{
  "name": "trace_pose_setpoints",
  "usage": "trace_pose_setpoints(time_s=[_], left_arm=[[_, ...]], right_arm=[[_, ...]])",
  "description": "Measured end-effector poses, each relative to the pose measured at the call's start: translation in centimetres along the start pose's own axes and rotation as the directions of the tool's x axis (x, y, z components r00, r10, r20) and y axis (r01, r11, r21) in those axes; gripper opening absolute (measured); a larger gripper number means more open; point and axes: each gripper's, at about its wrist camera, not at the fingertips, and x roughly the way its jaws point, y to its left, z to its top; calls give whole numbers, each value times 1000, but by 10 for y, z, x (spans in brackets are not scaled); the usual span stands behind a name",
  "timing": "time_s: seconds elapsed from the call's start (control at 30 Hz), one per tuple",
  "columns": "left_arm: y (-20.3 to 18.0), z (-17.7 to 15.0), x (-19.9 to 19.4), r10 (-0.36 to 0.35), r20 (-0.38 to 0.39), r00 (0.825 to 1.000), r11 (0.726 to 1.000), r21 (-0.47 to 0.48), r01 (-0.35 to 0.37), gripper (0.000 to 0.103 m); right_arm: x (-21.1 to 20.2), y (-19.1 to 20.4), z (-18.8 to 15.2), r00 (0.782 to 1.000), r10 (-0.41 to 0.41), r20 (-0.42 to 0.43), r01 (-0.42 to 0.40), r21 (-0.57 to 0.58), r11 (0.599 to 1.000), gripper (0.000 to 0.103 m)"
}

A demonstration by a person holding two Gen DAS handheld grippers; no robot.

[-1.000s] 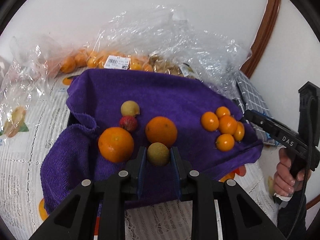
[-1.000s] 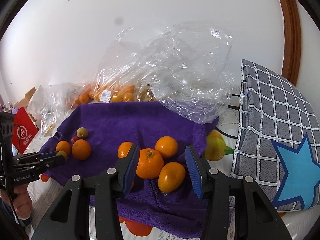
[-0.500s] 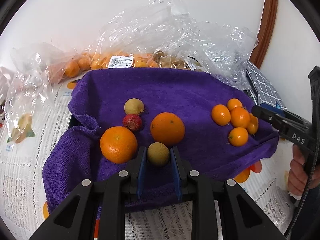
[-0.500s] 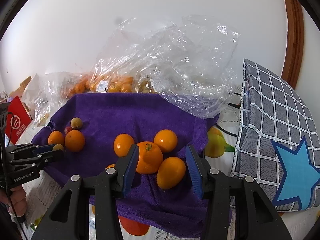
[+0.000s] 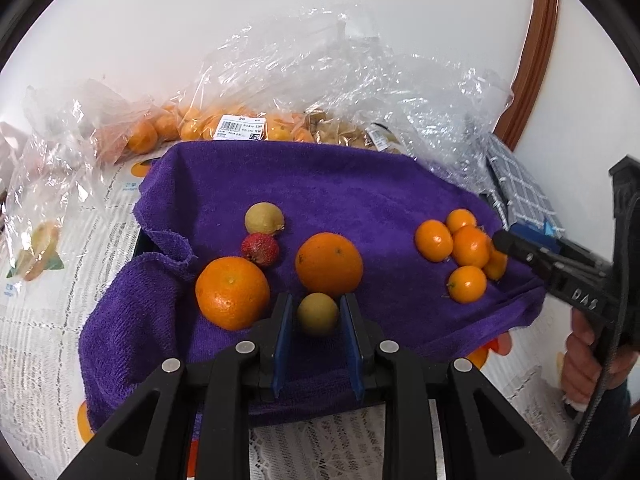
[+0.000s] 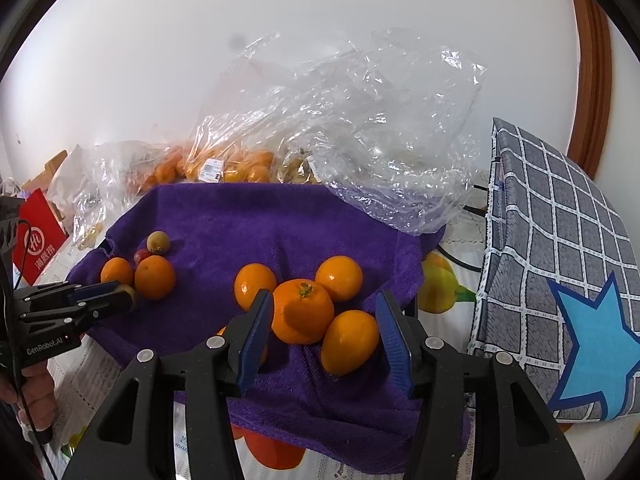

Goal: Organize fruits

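Fruits lie sorted on the purple towel. One small yellow-brown round fruit stays pinched in the left gripper fingers, now lifted nearer the big oranges. The right gripper still hangs open over the small oranges.

I see the table's fruit-print lace cloth bearing a purple towel, clear fruit bags, and a checked cushion.

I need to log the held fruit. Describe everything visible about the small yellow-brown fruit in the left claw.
The small yellow-brown fruit is round, dull tan-yellow, smooth-looking, unpeeled and whole. It sits between the blue pads of the left claw, which is shut on it, over the purple towel, just in front of a large orange.
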Motion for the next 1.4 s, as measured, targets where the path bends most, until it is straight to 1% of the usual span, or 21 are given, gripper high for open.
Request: trace_pose_setpoints(time_s=[0.13, 0.2, 0.3, 0.43, 0.53, 0.67, 0.73, 0.8, 0.87, 0.9, 0.93, 0.97, 1.0, 1.03, 1.07, 1.13, 1.2, 1.23, 1.3, 1.4], left_arm=[[-1, 0, -2, -19, 9, 1000, 1000, -9, 19, 28], [-3, 0, -5, -23, 22, 999, 1000, -4, 23, 32], [-5, 1, -11, -28, 47, 999, 1000, 5, 27, 33], [-10, 1, -22, -31, 96, 995, 999, 32, 28, 37], [-15, 2, -30, -33, 124, 992, 998, 53, 27, 39], [-25, 2, -48, -10, 166, 986, 998, 68, -2, 38], [-29, -3, -62, 17, 182, 983, 999, 43, -26, 38], [-37, -11, -78, 2, 201, 980, 999, 48, -12, 39], [-48, -18, -97, 8, 212, 977, 998, 57, -21, 39], [-52, -20, -104, 10, 215, 977, 999, 47, -21, 39], [-55, -22, -112, 20, 214, 977, 999, 30, -27, 41], [-57, -23, -120, 43, 210, 977, 999, 8, -46, 46], [-59, -24, -128, 63, 205, 977, 998, -17, -61, 47], [-60, -25, -137, 70, 205, 976, 997, -39, -63, 47], [-62, -26, -144, 74, 205, 976, 997, -51, -64, 50], [-70, -29, -167, 88, 221, 971, 995, -65, -76, 56], [-80, -30, -185, 110, 235, 966, 994, -47, -102, 68], [-85, -31, -194, 112, 235, 965, 994, -33, -107, 70], [-95, -32, -209, 117, 239, 964, 993, -15, -116, 72], [-108, -36, -229, 131, 265, 955, 990, 7, -138, 74]], right_arm=[[2, -2, -1, 1000, -3, -9, 3, 8, 1000, 54], [0, -3, -1, 1000, 2, -4, -2, 16, 1000, 54], [-2, -6, -3, 1000, 18, -10, -17, 45, 999, 54], [-13, -10, -5, 999, -28, -46, 31, 69, 997, 54], [-36, -11, -4, 998, -47, -47, 51, 92, 994, 54], [-76, -11, -6, 997, -79, -5, 79, 122, 989, 54], [-97, -12, -7, 997, -78, 5, 76, 151, 986, 54], [-115, -14, -6, 997, -81, 5, 79, 170, 982, 55], [-133, -15, -6, 994, -113, -8, 112, 169, 979, 56], [-141, -14, -8, 991, -132, -5, 131, 164, 978, 58], [-152, -13, -10, 988, -152, 5, 149, 156, 976, 67], [-164, -10, -13, 986, -163, 22, 158, 149, 976, 74], [-172, -7, -15, 985, -166, 38, 159, 145, 977, 82], [-184, -4, -18, 985, -163, 61, 153, 142, 978, 85], [-197, 1, -21, 984, -159, 85, 147, 138, 979, 86], [-217, 8, -27, 983, -151, 107, 137, 127, 982, 96], [-235, 13, -31, 982, -150, 113, 137, 118, 984, 99], [-243, 15, -34, 982, -154, 114, 140, 123, 983, 99], [-257, 16, -38, 981, -158, 112, 142, 139, 980, 100], [-273, 16, -45, 976, -186, 112, 166, 164, 972, 100]])
